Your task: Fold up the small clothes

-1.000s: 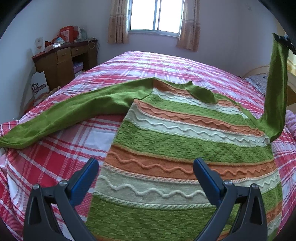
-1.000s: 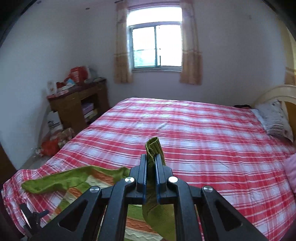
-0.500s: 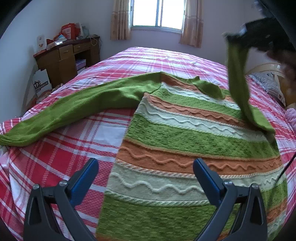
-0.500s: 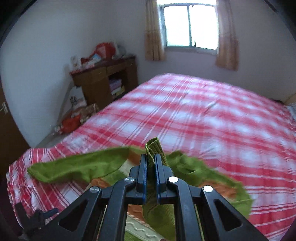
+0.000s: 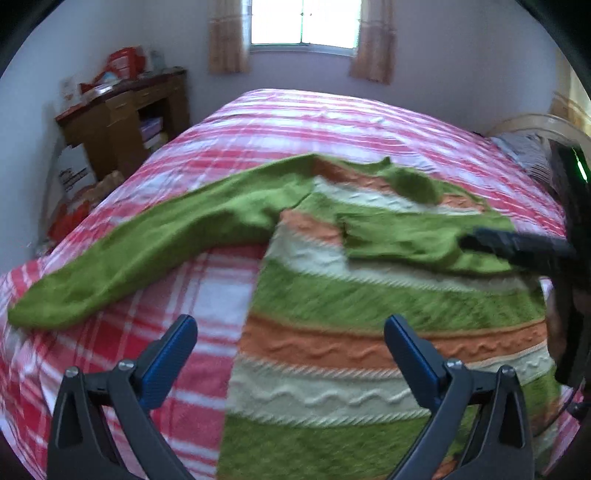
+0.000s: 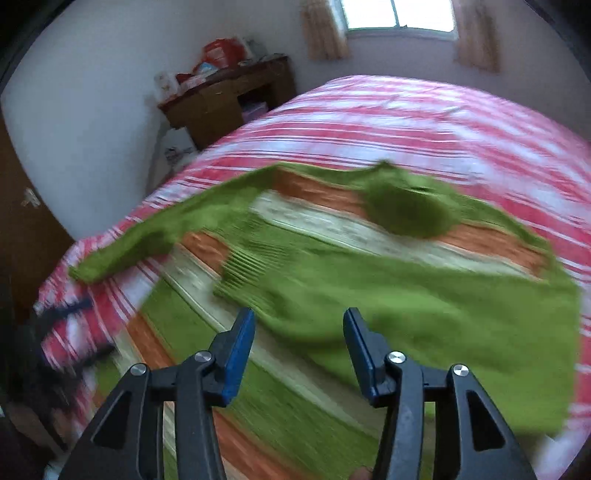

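A striped sweater [image 5: 369, 302] in green, orange and pale bands lies spread across the lower middle of the left wrist view, on a bed [image 5: 332, 122] covered in red and white plaid. One green sleeve [image 5: 155, 243] stretches out flat toward the lower left of that frame, its cuff near the bed's edge. The other sleeve [image 5: 410, 240] is folded in across the chest of the sweater, running from the right of the frame toward the centre, its ribbed cuff lying on the striped front.

The left gripper [image 5: 290, 354] sits at the bottom of its own frame with its blue-padded jaws wide apart and nothing between them; the sweater's hem side lies beneath.

The right gripper [image 6: 299, 350] fills the bottom of the right wrist view. Its jaws are opening, and the gap between the pads is free, with the folded-in sleeve [image 6: 369, 295] lying just beyond and below them, no pad pressing on it. The same gripper appears as a dark blurred shape at the right edge of the left wrist view.

At the upper left of both frames a wooden table [image 5: 125, 110] stands against the wall, with red bags and packets [image 5: 122, 62] piled on top and some items in its open shelf, too small to tell. A curtained window [image 5: 303, 22] is at the top centre.
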A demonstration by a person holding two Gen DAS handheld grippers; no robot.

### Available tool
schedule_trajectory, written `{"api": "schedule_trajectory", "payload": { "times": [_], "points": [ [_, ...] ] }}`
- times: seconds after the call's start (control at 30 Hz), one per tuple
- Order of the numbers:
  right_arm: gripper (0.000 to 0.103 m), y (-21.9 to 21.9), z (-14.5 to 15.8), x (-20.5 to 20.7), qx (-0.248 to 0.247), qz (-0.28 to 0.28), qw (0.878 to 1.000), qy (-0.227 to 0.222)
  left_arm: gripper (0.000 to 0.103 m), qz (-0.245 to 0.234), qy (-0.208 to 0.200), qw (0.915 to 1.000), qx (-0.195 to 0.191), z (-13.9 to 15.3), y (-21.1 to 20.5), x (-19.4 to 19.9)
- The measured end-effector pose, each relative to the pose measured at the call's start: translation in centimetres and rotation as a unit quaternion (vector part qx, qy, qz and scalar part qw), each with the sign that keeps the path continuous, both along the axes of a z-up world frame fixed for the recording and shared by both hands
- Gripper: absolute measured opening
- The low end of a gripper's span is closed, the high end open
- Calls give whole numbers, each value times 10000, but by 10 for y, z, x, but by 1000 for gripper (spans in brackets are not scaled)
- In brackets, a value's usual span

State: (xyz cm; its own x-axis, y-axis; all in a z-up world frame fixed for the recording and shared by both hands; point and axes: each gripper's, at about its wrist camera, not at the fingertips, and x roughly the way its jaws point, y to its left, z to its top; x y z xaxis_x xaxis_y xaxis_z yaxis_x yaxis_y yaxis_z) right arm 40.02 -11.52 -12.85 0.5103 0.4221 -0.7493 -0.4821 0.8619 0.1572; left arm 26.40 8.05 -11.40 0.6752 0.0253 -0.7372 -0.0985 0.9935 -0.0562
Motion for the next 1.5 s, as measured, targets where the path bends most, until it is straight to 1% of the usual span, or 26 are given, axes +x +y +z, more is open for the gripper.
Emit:
{"api": "schedule_trajectory", "payload": {
  "times": [0.07, 0.13, 0.2, 0.23, 0.27, 0.37, 0.4, 0.47, 0.5, 0.53, 0.57, 0.6, 0.63, 0.73, 0.83, 0.93, 1.03, 1.1, 1.23, 1.27, 1.3, 1.33, 1.37, 1.4, 1.43, 1.5],
  "points": [
    [52, -27, -4, -14, -470, -354, 9981, -207, 103, -116, -116, 9998, -58, 10, -7, 13],
    [52, -46, -7, -23, -672, -516, 9960, -270, 102, -232, -159, 9995, -131, 14, -14, 27],
    [52, -62, -13, -38, -874, -651, 9936, -306, 97, -354, -132, 9991, -205, 11, -24, 48],
    [52, -67, -16, -44, -957, -707, 9922, -359, 95, -383, -71, 9992, -110, 7, -31, 58],
    [52, -70, -18, -48, -1008, -750, 9913, -403, 93, -346, 7, 9994, 13, 1, -37, 71],
    [53, -76, -30, -60, -1010, -867, 9900, -472, 77, -315, 204, 9993, -62, -17, -48, 99],
    [53, -75, -36, -62, -996, -880, 9902, -427, 72, -283, 262, 9992, -132, -21, -50, 106],
    [60, -81, -48, -68, -880, -934, 9908, -431, 71, -318, 454, 9980, -312, -32, -55, 119],
    [68, -84, -50, -72, -791, -1060, 9895, -583, 66, -324, 543, 9972, -400, -38, -58, 123],
    [70, -87, -49, -74, -785, -1095, 9891, -602, 57, -331, 600, 9969, -385, -44, -62, 126],
    [70, -87, -49, -73, -778, -1109, 9889, -604, 54, -310, 511, 9980, -219, -47, -66, 124],
    [71, -88, -49, -72, -757, -1112, 9892, -578, 35, -339, 325, 9988, -153, -44, -69, 119],
    [72, -88, -49, -72, -738, -1125, 9892, -574, 8, -366, 220, 9990, -133, -43, -70, 116],
    [72, -87, -50, -73, -788, -1160, 9878, -678, 9, -313, 133, 9991, -237, -40, -61, 108],
    [73, -87, -50, -76, -805, -1188, 9870, -721, 8, -270, 94, 9995, -155, -41, -52, 100],
    [73, -87, -49, -77, -795, -1199, 9870, -724, 8, -246, 82, 9992, -315, -43, -43, 96],
    [73, -93, -42, -79, -567, -1187, 9892, -649, 8, -199, 21, 9993, -320, -42, -43, 97],
    [73, -103, -27, -76, -346, -1279, 9884, -742, 8, -180, 7, 9993, -336, -45, -43, 96],
    [73, -124, -4, -49, -240, -1623, 9829, -839, 10, -80, 23, 9991, -404, -47, -39, 96],
    [73, -130, -3, -34, -278, -1715, 9818, -763, 10, -48, 26, 9992, -401, -48, -39, 96],
    [73, -133, -6, -18, -346, -1748, 9821, -612, 11, -20, 29, 9992, -390, -48, -39, 95],
    [73, -135, -10, -11, -346, -1727, 9829, -545, 11, 3, 21, 9992, -393, -48, -38, 94],
    [73, -135, -17, 0, -334, -1679, 9844, -407, 11, 32, 28, 9993, -376, -49, -38, 93],
    [73, -132, -29, 10, -398, -1577, 9865, -168, 12, 82, 25, 9993, -369, -49, -36, 92],
    [75, -127, -37, 14, -489, -1464, 9880, -35, 12, 128, 12, 9992, -369, -49, -35, 90],
    [75, -109, -41, 8, -925, -1237, 9876, -284, 13, 183, 10, 9988, -449, -50, -31, 88]
  ]
}}
